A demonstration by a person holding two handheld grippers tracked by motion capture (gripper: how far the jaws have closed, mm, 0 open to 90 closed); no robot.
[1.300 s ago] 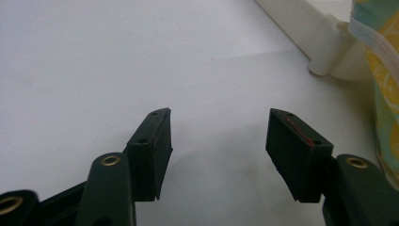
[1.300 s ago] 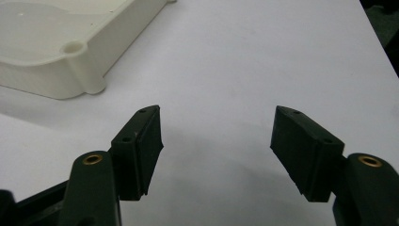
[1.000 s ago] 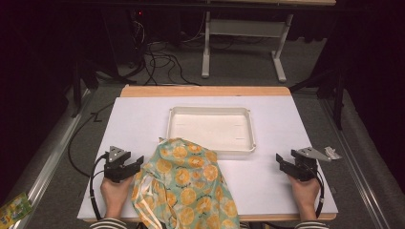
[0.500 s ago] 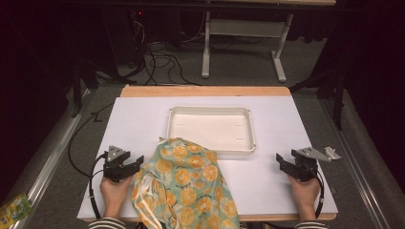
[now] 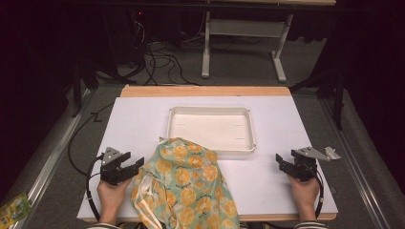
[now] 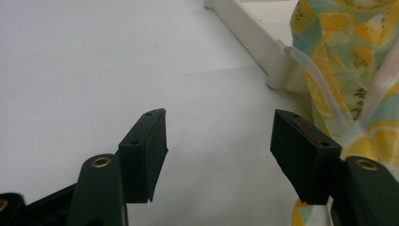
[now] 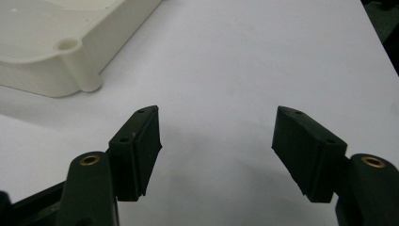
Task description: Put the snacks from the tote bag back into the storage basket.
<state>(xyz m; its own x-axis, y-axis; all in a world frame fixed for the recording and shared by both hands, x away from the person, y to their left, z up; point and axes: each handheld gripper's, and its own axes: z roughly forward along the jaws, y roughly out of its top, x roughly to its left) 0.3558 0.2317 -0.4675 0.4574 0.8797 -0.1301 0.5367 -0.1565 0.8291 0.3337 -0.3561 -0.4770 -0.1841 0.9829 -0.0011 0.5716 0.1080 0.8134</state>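
A crumpled cloth (image 5: 184, 183) printed with orange slices on pale green lies at the table's front centre, its far edge resting against the white tray (image 5: 210, 110). My left gripper (image 5: 128, 166) rests on the table just left of the cloth, open with nothing between its jaws. In the left gripper view the gripper (image 6: 219, 141) is open over bare table, with the cloth (image 6: 350, 56) beside its right jaw and the tray's corner (image 6: 277, 75) ahead. My right gripper (image 5: 284, 163) sits at the front right, open and empty. The right gripper view has that gripper (image 7: 216, 136) open, the tray (image 7: 51, 56) ahead to its left.
The white table top (image 5: 133, 119) has a wooden strip along its far edge (image 5: 205, 90). Cables (image 5: 162, 57) and a desk frame (image 5: 241, 43) stand on the floor beyond. A small yellow-green packet (image 5: 13, 210) lies on the floor at the front left.
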